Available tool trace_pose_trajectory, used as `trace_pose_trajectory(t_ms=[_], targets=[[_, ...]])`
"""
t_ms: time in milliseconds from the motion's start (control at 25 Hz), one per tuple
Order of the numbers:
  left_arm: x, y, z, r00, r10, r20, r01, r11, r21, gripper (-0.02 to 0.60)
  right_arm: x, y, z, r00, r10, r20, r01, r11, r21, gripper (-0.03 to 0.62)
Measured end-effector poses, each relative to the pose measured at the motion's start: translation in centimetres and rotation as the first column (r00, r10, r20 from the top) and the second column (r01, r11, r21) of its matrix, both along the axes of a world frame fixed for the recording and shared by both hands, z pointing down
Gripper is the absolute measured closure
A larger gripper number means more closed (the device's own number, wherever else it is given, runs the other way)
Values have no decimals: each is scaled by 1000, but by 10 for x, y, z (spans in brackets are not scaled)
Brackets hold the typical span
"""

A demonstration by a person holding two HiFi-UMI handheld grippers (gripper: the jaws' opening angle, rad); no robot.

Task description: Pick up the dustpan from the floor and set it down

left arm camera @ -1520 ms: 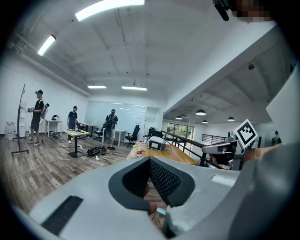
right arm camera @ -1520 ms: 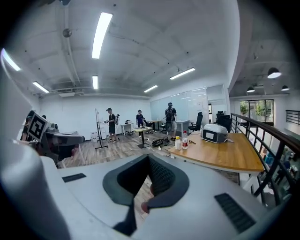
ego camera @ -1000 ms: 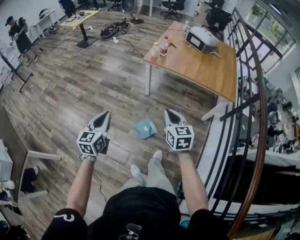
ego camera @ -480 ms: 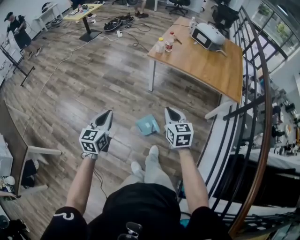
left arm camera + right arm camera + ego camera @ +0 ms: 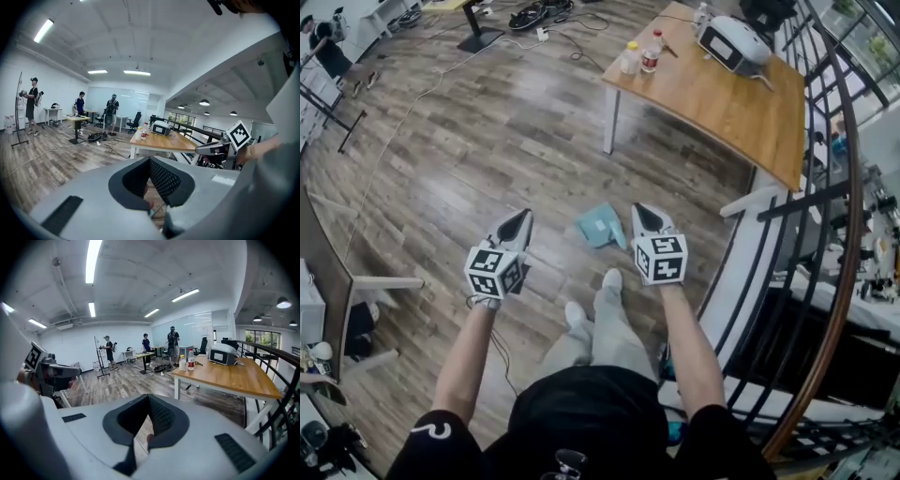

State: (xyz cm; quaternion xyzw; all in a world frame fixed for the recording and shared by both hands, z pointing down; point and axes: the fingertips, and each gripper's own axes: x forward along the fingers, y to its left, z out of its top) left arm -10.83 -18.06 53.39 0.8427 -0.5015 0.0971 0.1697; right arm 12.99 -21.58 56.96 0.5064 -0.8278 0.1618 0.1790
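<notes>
The left gripper [image 5: 525, 214] and right gripper [image 5: 637, 208] both have jaws closed, empty. Between their tips (nearer the right) the teal dustpan [image 5: 602, 225] lies flat on the wooden floor [image 5: 487, 141], long axis slanting upper-left to lower-right; the handle end is unclear.

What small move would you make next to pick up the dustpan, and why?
Probably lower the right gripper toward the dustpan, opening its fingers on the way. The dustpan lies untouched on the floor, right beside that gripper in the head view, and the fingers are shut on nothing.
</notes>
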Motion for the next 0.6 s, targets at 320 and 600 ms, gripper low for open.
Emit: trace_pose_trajectory(t_ms=[320, 600], targets=[[12, -25, 75, 1000, -10, -17, 9, 998, -63, 584, -1, -22, 80, 1000, -8, -6, 8, 999, -53, 599], [16, -44, 130, 1000, -13, -26, 10, 995, -103, 584, -9, -32, 154, 999, -23, -24, 20, 993, -120, 570]])
